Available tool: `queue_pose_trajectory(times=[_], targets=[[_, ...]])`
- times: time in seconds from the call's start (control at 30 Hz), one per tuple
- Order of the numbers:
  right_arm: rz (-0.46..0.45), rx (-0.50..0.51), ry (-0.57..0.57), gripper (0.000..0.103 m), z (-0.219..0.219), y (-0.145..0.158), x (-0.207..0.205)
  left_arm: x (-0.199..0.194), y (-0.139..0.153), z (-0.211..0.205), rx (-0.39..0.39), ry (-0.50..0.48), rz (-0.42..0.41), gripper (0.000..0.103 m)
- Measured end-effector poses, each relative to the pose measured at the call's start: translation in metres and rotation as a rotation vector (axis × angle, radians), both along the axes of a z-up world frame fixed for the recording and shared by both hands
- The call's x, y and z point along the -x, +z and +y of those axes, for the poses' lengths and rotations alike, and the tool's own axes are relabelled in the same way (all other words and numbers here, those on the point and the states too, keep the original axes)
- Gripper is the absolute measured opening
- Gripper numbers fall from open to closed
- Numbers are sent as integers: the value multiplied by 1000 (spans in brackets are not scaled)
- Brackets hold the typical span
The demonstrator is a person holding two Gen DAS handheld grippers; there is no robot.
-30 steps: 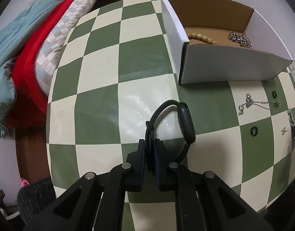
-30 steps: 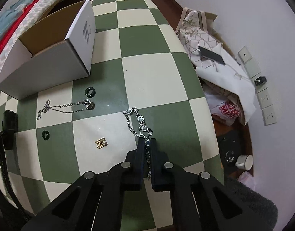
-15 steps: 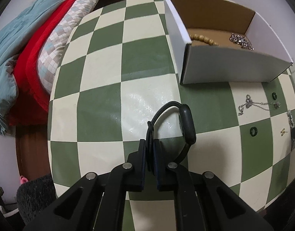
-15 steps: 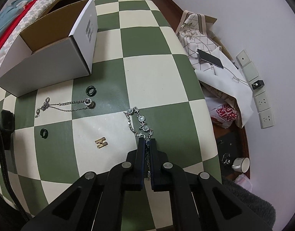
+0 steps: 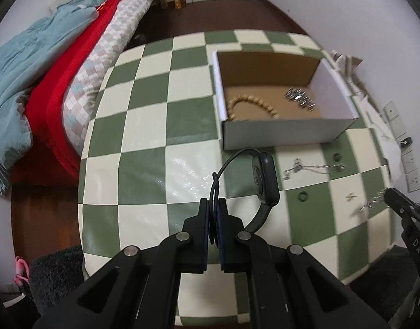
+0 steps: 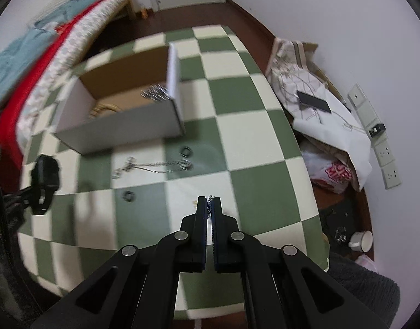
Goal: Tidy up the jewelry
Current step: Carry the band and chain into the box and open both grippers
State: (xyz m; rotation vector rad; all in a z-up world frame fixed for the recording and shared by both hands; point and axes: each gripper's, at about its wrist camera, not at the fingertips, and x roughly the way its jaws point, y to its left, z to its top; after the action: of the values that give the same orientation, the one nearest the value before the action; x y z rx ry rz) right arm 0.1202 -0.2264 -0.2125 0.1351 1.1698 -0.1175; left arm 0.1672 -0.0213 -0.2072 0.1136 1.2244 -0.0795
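Note:
My left gripper (image 5: 214, 204) is shut on the strap of a black watch (image 5: 265, 176), held above the checkered table. The watch also shows at the left of the right wrist view (image 6: 44, 179). My right gripper (image 6: 210, 203) is shut on a silver bracelet (image 6: 209, 208), lifted off the table; it dangles at the right of the left wrist view (image 5: 370, 205). An open cardboard box (image 5: 285, 134) holds a wooden bead bracelet (image 5: 251, 105) and a silver chain (image 5: 300, 98). A thin silver necklace (image 6: 152, 166), two dark rings (image 6: 185, 151) (image 6: 127, 196) and a gold piece (image 5: 350, 197) lie on the table.
The green and cream checkered table (image 5: 144, 164) stands beside a bed with red and blue covers (image 5: 45, 82). Bags, paper and a phone (image 6: 314, 101) lie on the floor to the right. A dark cushion (image 5: 53, 274) sits at the near left.
Both grippers have risen and pulled back from the table. The silver bracelet has come off the table in my right gripper. The box's inside shows more fully.

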Motion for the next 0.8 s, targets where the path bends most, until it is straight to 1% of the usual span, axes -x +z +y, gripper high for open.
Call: queue_pose_trajectory(times=[0.1,0.3,0.37,0.47,0.6,0.7,0.8], targets=[[-42,-45,5,3,4,23,4,5,19,-4,20,-15,-30,3],[-131,-149,12,3,-1,71,5,6,59,-11,82,-28,-84,3],[-153,-203,15,3,-5,84,4,2,71,-12,103,-28,-102,3],[-172,-250,23,3,-7,100,-1,-8,84,-14,118,-24,-122,3],[-184,-302,34,3,-10,112,-16,-28,91,-13,138,-8,-129,3],[-190,-300,46,3,-10,116,-30,-46,92,-12,132,-2,-135,3],[-186,-306,61,3,-7,116,-50,-62,85,-11,123,4,-121,3]])
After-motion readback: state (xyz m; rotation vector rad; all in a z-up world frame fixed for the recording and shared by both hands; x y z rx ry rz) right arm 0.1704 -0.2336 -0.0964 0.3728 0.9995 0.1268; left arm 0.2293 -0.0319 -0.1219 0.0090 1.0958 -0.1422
